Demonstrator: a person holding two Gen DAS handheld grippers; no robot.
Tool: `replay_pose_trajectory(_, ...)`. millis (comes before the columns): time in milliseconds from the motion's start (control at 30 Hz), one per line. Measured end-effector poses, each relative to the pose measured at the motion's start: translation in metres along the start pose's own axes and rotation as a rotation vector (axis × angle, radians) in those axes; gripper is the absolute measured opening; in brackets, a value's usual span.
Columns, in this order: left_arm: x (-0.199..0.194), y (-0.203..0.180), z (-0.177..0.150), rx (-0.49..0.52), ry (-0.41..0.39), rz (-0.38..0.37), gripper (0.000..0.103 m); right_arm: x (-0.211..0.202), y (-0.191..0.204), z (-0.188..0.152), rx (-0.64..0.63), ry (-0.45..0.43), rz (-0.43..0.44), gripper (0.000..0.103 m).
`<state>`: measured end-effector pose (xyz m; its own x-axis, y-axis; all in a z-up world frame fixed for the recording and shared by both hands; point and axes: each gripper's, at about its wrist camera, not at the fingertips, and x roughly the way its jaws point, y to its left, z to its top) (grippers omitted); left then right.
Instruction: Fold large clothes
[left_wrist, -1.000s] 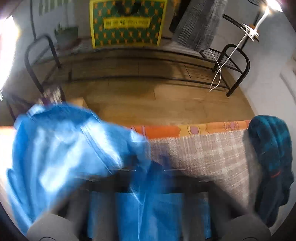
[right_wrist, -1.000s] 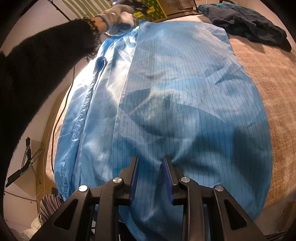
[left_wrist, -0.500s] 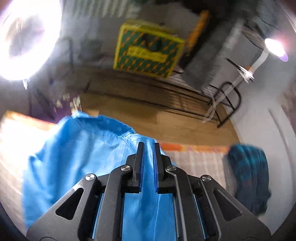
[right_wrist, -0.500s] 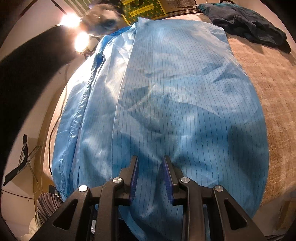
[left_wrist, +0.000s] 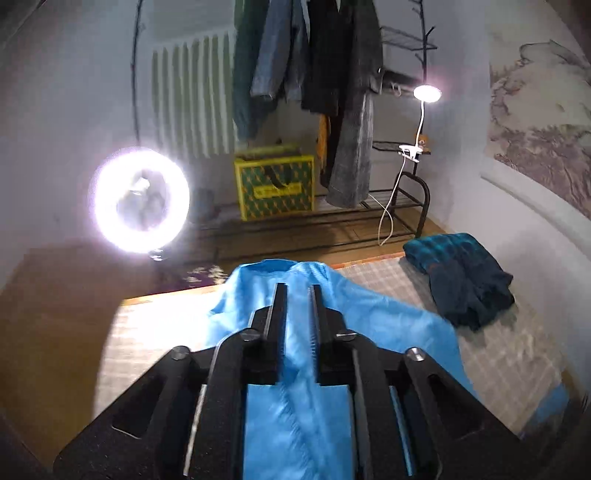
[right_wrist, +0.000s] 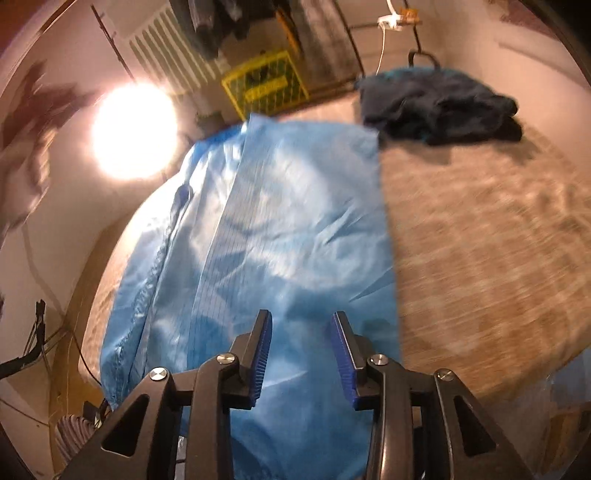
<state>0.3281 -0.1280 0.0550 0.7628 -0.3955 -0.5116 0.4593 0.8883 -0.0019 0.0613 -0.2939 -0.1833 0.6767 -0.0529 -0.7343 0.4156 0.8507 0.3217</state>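
The blue garment (right_wrist: 280, 229) lies spread flat on the bed (right_wrist: 498, 251), which has a beige checked cover. Its folded part covers the left half of the bed in the right wrist view, with the straight edge running up the middle.

The left tongs (left_wrist: 296, 291) are above the garment, near its collar end. The two fingers stand only a little apart and the jaws are opening. Blue cloth shows through the narrow gap, but it seems to lie below the fingers and not between the pads; nothing is pinched.

The right tongs (right_wrist: 301, 325) are over the near end of the garment. Their blue ribbed pads (right_wrist: 260, 354) are spread clearly wider than the left ones, and the jaws are opening too. The cloth lies under them, not gripped.

A dark teal garment (left_wrist: 465, 277) is bunched at the far right corner of the bed, just beside the blue one. A ring light (left_wrist: 139, 201) shines at the left.
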Motion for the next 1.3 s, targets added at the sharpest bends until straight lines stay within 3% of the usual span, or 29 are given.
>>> replay_pose_trajectory(67,-0.033,0.002,-0.017,-0.014,-0.006,-0.007,0.022,-0.012,-0.005,0.001,-0.001,-0.055,0.001,0.052)
replay_pose_trajectory(133,-0.065,0.001,-0.038,-0.027,-0.007,-0.019,0.022,-0.024,-0.01,0.005,-0.006,-0.094,0.013,0.056)
replay_pose_trajectory(333,-0.121,-0.025,-0.118,0.012,0.058,-0.031,0.022,-0.056,-0.036,0.023,-0.059,-0.094,0.097,0.06)
replay_pose_trajectory(467,-0.137,-0.048,-0.166,-0.008,0.112,-0.074,0.022,-0.086,-0.061,0.045,-0.086,-0.062,0.18,0.061)
replay_pose_trajectory(567,-0.137,-0.071,-0.192,-0.015,0.135,-0.105,0.022,-0.119,-0.076,0.053,-0.101,-0.085,0.27,0.061)
replay_pose_trajectory(667,-0.122,-0.102,-0.223,-0.064,0.187,-0.184,0.022,-0.146,-0.082,0.059,-0.14,-0.122,0.271,0.063)
replay_pose_trajectory(733,-0.107,-0.13,-0.242,-0.054,0.236,-0.23,0.035,-0.151,-0.086,0.064,-0.141,-0.135,0.273,0.063)
replay_pose_trajectory(767,-0.099,-0.146,-0.25,-0.033,0.254,-0.236,0.052,-0.15,-0.088,0.067,-0.129,-0.135,0.287,0.063)
replay_pose_trajectory(800,-0.093,-0.164,-0.259,-0.007,0.257,-0.236,0.058,-0.147,-0.089,0.07,-0.119,-0.133,0.308,0.063)
replay_pose_trajectory(867,-0.084,-0.205,-0.276,0.07,0.255,-0.245,0.058,-0.137,-0.095,0.078,-0.097,-0.129,0.349,0.063)
replay_pose_trajectory(1000,-0.07,-0.283,-0.308,0.349,0.268,-0.241,0.062,-0.104,-0.121,0.09,0.043,-0.077,0.454,0.063)
replay_pose_trajectory(1167,-0.048,-0.341,-0.354,0.685,0.235,-0.098,0.07,-0.065,-0.146,0.105,0.17,-0.055,0.495,0.063)
replay_pose_trajectory(1300,-0.022,-0.353,-0.38,0.834,0.22,-0.02,0.075,-0.039,-0.156,0.114,0.221,-0.032,0.513,0.064)
